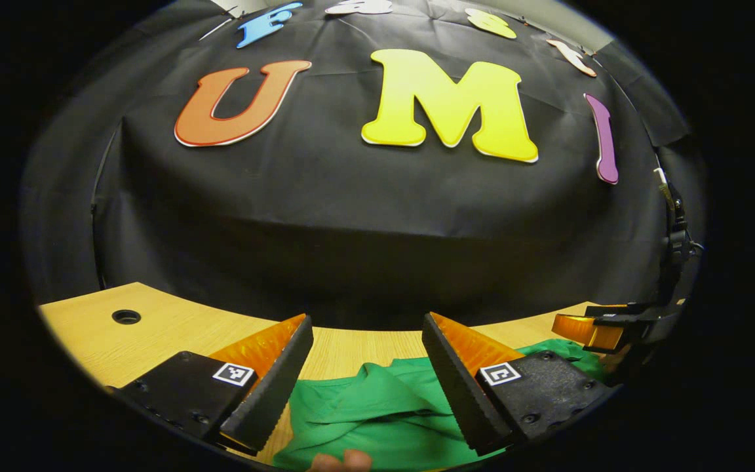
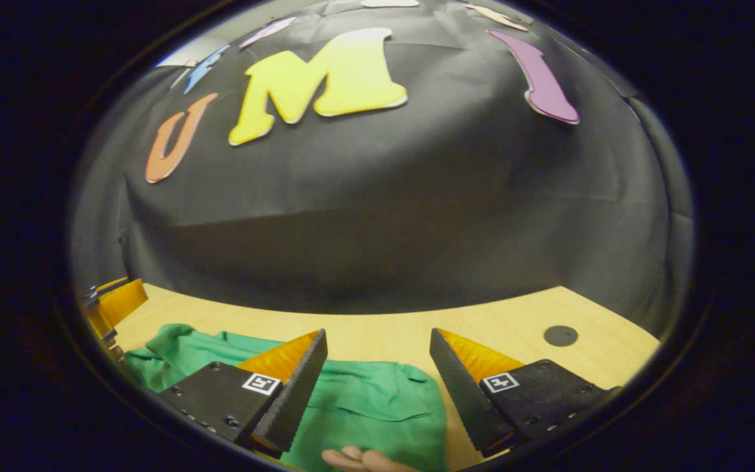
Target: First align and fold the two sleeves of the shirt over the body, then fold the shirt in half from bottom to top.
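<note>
In the left gripper view, the left gripper [image 1: 367,341] hangs with its two fingers spread wide and nothing between them, low in the frame above a crumpled green cloth shirt [image 1: 377,410]. The shirt lies bunched on a light wooden table [image 1: 174,324] at the bottom centre, its folds running off toward the lower right. A round dark hole [image 1: 126,316] sits in the tabletop at the left. At the right edge, the other gripper's fingers [image 1: 587,330] reach in just above the shirt.

In the right gripper view, the right gripper [image 2: 377,341] is likewise spread wide and empty, over the same green shirt [image 2: 377,403], which sprawls across the lower left. Fingertips of a hand [image 2: 361,459] peek in at the bottom edge, against the cloth.
</note>
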`<action>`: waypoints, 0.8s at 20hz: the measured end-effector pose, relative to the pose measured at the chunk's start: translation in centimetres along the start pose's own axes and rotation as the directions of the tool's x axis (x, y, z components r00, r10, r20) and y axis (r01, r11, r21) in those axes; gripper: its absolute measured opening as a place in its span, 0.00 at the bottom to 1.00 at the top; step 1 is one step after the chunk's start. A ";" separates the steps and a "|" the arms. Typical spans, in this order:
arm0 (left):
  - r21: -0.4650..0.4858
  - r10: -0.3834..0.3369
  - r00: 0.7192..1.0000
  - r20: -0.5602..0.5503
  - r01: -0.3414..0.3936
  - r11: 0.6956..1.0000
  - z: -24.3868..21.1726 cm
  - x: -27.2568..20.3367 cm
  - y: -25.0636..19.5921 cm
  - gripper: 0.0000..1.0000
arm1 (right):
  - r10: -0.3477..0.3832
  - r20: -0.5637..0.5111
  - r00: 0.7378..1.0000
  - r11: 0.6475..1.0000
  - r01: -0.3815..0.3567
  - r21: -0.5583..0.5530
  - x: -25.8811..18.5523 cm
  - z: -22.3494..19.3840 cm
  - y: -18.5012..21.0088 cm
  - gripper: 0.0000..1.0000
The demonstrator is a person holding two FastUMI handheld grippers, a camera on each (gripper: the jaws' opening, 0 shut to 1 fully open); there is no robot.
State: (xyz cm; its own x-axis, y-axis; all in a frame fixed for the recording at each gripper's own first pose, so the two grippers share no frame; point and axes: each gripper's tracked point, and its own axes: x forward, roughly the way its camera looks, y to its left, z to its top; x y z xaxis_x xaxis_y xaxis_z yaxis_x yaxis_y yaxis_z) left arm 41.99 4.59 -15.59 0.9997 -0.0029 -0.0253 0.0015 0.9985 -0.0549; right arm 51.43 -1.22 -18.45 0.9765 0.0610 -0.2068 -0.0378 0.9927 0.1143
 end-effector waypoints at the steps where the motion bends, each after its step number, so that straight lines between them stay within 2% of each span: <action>1: -0.010 0.021 1.000 -0.002 -0.021 1.000 -0.1 -0.7 0.6 1.00 | -0.002 0.019 1.000 0.999 0.003 -0.033 -0.7 0.6 0.3 0.96; 3: -0.016 0.039 0.999 0.017 -0.038 0.999 0.6 -2.6 0.8 1.00 | -0.018 0.101 0.995 0.998 0.024 -0.059 -2.5 2.4 0.2 0.96; 5: 0.020 0.054 0.995 0.082 -0.056 0.998 1.9 -4.8 1.0 1.00 | 0.015 0.181 0.983 1.000 -0.011 -0.022 -5.3 4.1 1.2 0.96; 7: 0.018 0.064 0.992 0.107 -0.067 0.998 2.5 -7.1 1.2 1.00 | 0.010 0.195 0.981 1.000 -0.006 -0.021 -8.0 3.8 1.2 0.96; 12: -0.011 0.073 0.994 0.075 -0.073 0.997 1.4 -11.9 0.9 1.00 | 0.004 0.236 0.972 0.999 0.007 -0.044 -13.3 3.0 2.3 0.96; 15: -0.033 0.083 0.996 0.027 -0.082 0.996 0.1 -14.3 0.8 1.00 | -0.005 0.292 0.956 0.998 0.022 -0.054 -15.2 5.3 3.3 0.96; 16: -0.042 0.094 0.995 0.014 -0.094 0.995 -0.1 -15.4 0.8 1.00 | -0.020 0.330 0.944 0.998 0.040 -0.053 -15.9 7.0 3.6 0.95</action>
State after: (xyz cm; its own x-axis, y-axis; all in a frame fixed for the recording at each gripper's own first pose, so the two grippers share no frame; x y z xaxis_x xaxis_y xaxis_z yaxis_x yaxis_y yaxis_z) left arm 26.64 5.47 -15.38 0.9956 0.0921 -0.0160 -0.0932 0.9912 -0.0942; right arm 37.27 0.70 -7.91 0.9924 0.0037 0.1233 -0.0104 0.9985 0.0541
